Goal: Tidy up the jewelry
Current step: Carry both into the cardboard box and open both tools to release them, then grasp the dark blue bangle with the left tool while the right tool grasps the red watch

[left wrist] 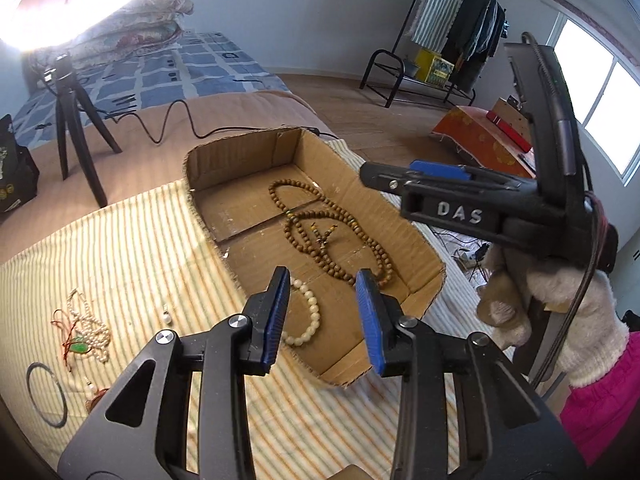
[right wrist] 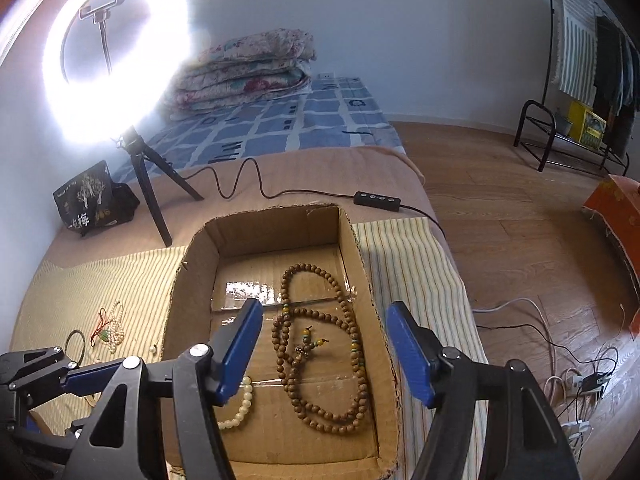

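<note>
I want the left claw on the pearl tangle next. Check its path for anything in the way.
Nothing visible blocks it. The left claw hangs open over the cardboard box; the pearl tangle lies to its left on the striped cloth, outside the box. Only a small loose bead lies between.

A lit ring light (right wrist: 116,52) on a tripod (right wrist: 154,184) stands before folded quilts (right wrist: 248,72).

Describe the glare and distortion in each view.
Right wrist view: the ring light blows out to white, and its glare shines off tape on the cardboard box floor. Left wrist view: only a blown-out corner at top left; fisheye bends the box rim.
</note>
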Tool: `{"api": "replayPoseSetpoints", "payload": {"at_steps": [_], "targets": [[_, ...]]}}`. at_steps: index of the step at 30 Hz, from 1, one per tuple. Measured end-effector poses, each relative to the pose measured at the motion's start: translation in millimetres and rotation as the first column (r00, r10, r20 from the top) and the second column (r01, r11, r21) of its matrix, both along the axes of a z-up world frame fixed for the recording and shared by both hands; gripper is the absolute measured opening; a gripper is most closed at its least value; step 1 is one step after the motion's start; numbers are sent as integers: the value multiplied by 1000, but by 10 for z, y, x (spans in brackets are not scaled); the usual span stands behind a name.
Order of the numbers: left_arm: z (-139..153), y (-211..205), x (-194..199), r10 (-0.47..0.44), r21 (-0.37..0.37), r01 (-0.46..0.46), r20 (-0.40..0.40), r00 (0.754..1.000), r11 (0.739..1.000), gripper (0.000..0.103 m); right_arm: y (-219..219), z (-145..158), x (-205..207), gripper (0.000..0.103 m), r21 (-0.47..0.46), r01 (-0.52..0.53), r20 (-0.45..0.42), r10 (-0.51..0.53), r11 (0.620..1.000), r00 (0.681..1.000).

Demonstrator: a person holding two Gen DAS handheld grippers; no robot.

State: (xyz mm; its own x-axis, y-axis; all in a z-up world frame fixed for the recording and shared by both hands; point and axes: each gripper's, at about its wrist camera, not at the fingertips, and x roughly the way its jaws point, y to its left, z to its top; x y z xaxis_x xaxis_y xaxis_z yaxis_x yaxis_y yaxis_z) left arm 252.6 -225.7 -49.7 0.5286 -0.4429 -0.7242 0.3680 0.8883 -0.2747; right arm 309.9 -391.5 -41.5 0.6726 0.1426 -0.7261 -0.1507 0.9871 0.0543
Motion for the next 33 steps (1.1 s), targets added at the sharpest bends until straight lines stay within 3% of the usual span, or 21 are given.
{"api": "replayPoseSetpoints", "payload": {"at_steps": [13,14,16,25,33], "targets": [[243,390,-267,15,6,-15,30,999,1000,34,123,343,-420,96,-26,69,80,-66,997,995],[258,435,-289,18,5,-18,31,999,1000,36,151,367,-465,99,-34,71,88,-67,997,994],[290,563,-338,27,3,-28,35,999,1000,56,220,407,-555,103,-50,61,102,-56,997,993],[308,1300,-457,118,60,-121,52,992,991,76,619,445,-866,103,-48,-14,110,19,999,994],[46,1991,-439,199,142,-196,-6,980,970,77,1170,315,-1052,103,-25,-126,92,128,992,987]]}}
